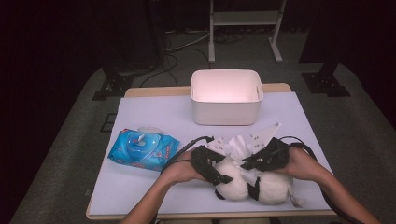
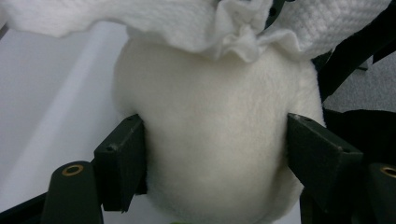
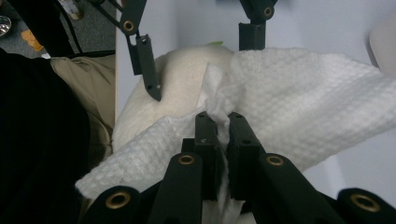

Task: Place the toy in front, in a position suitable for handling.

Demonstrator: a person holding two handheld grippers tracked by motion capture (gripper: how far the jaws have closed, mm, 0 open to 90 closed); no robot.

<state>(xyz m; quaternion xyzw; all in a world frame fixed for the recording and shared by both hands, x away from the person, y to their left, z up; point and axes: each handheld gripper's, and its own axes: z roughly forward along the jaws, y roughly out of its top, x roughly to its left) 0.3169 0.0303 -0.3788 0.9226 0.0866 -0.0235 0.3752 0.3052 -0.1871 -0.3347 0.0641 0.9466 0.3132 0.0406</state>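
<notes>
A white and black plush toy [image 1: 243, 185] lies near the table's front edge. My left gripper [image 1: 225, 167] is shut on its white rounded part, and in the left gripper view both pads [image 2: 122, 158] press into the plush [image 2: 215, 102]. A white textured wipe [image 1: 238, 147] is draped over the top of the toy. My right gripper [image 1: 246, 163] is shut on a bunched fold of that wipe [image 3: 303, 98], right above the plush [image 3: 182, 70]. The left gripper [image 3: 201, 60] shows farther off in the right gripper view, its jaws on either side of the toy.
A white plastic bin [image 1: 226, 109] stands at the back centre of the pale table cover [image 1: 154, 112]. A blue pack of wipes [image 1: 142, 148] lies left of my left hand. The table's front edge [image 1: 187, 215] is close behind the toy.
</notes>
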